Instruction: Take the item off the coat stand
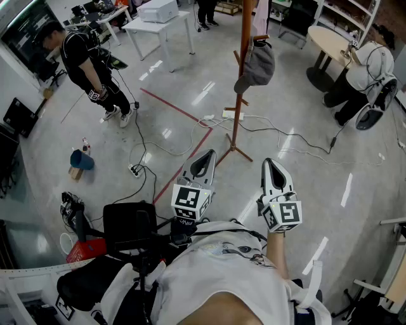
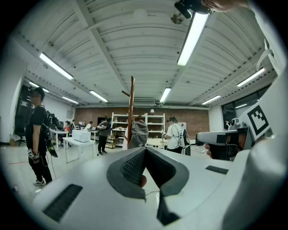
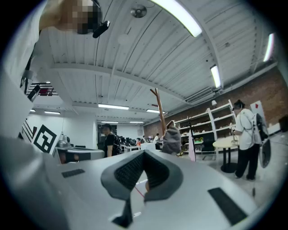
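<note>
A brown wooden coat stand (image 1: 243, 70) rises from the grey floor ahead of me. A grey cap (image 1: 257, 66) hangs on one of its pegs, and something pink (image 1: 261, 18) hangs higher up. My left gripper (image 1: 203, 162) and right gripper (image 1: 273, 169) are held side by side in front of my chest, well short of the stand, both pointing at it. Both are shut and empty. The left gripper view has the stand (image 2: 131, 108) and cap (image 2: 139, 133) straight beyond its closed jaws. In the right gripper view the cap (image 3: 171, 139) hangs just right of the pole (image 3: 159, 112).
Cables (image 1: 288, 138) and a power strip (image 1: 134, 170) lie on the floor around the stand's base, crossed by a red tape line (image 1: 184, 114). A person in black (image 1: 85, 57) stands far left. Another person (image 1: 365, 70) sits by a round table (image 1: 330, 39). A black bag (image 1: 130, 225) is at my left.
</note>
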### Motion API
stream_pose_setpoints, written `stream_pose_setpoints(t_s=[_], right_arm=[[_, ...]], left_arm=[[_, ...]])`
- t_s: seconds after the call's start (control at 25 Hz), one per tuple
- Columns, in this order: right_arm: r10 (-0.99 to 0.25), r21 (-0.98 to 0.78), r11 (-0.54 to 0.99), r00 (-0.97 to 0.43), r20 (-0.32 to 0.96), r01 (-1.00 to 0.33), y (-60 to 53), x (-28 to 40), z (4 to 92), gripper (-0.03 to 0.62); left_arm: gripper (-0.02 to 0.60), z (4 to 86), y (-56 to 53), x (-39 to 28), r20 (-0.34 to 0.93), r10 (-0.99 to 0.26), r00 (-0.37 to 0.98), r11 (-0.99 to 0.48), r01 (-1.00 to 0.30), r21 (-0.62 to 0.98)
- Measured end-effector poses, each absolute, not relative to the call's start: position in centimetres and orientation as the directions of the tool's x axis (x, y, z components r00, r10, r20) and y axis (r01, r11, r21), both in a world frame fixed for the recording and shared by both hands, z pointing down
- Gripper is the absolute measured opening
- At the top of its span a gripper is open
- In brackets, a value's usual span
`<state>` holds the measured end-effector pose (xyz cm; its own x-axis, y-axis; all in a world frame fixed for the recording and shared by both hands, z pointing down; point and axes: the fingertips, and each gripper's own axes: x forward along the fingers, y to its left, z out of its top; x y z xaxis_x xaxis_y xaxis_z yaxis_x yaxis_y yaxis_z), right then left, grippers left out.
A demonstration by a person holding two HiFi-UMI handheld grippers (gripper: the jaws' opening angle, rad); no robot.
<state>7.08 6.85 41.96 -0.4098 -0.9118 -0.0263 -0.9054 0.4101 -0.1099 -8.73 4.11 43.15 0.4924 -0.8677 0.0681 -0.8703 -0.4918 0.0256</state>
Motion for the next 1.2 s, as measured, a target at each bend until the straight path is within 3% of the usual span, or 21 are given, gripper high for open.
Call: stream_pose_setpoints(t_s=[1.2], right_arm=[[-0.847, -0.119, 0.531, -0.530, -0.047, -0.839, 3.0, 7.9, 42.1, 0.003]], left_arm=[[0.002, 44.0, 1.0, -3.4, 0.077, -0.886, 0.457, -0.457, -0.889, 0.017]])
